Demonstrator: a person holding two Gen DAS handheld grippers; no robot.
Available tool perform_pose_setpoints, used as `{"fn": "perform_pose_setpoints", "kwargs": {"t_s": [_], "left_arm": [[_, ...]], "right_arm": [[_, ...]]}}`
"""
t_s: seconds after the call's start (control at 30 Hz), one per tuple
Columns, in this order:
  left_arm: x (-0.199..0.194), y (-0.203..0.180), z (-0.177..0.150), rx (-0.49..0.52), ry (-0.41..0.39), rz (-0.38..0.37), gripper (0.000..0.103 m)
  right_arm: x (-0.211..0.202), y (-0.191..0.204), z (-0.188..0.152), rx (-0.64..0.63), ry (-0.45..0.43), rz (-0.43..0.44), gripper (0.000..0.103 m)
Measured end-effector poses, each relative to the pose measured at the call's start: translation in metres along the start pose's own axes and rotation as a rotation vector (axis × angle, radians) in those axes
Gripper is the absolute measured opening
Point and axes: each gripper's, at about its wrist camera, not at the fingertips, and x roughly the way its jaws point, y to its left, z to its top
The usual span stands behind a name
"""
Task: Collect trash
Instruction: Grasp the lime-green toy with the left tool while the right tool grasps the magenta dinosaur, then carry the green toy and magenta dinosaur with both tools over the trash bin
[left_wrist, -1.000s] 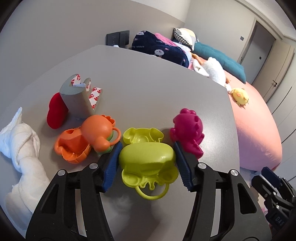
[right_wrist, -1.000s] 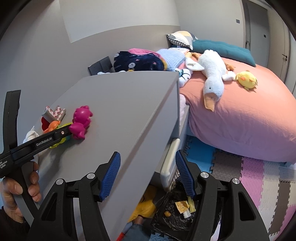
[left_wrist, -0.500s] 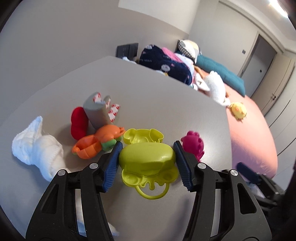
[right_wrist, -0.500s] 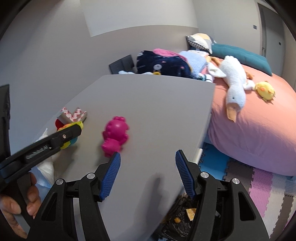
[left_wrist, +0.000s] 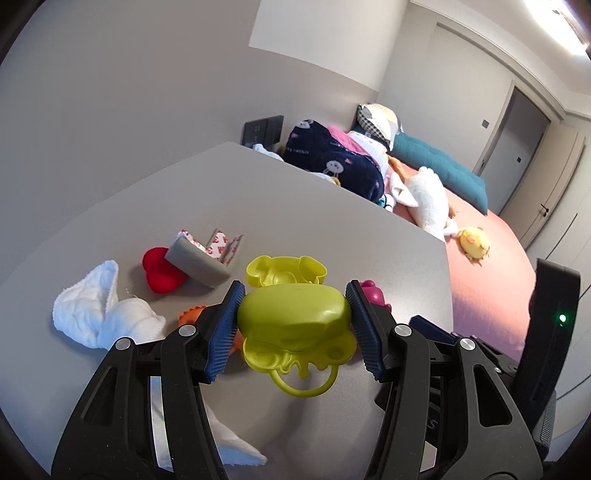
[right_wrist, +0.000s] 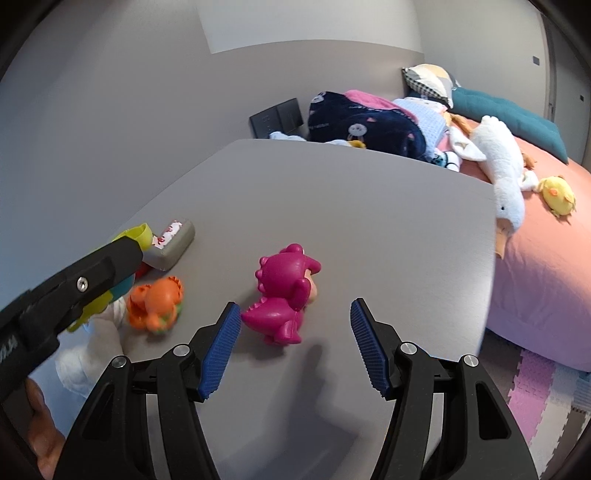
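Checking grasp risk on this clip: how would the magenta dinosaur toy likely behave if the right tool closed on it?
The magenta dinosaur toy looks like glossy moulded plastic, so probably stiff and light. Its rounded, bumpy body may slip or twist between flat pads. It seems to lie on its side on the grey table, so it should slide rather than roll.

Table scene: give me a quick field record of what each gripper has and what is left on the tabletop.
left gripper: shut on the yellow-green toy, lifted off the table
right gripper: open, fingers empty, above the table near the magenta dinosaur toy
magenta dinosaur toy: lying on the table, just ahead of the right fingers, not touched
orange toy: on the table, beside the white cloth
grey foam piece: leaning on the red toy
beyond the table: bed with plush toys
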Motion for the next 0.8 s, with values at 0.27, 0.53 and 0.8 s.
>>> {"fn": "perform_pose_setpoints", "kwargs": {"t_s": [0.27, 0.53, 0.8], "left_arm": [[0.000, 0.017, 0.002, -0.041, 0.000, 0.014, 0.055], [0.003, 0.020, 0.002, -0.043, 0.008, 0.015, 0.055], [0.003, 0.006, -0.004, -0.012, 0.015, 0.017, 0.055]], "right_arm": [[0.026, 0.009, 0.011, -0.003, 0.040, 0.002, 0.062], [0.033, 0.009, 0.012, -0.042, 0.044, -0.046, 0.042], [0.008, -0.002, 0.006, -0.030, 0.031, -0.026, 0.042]]}}
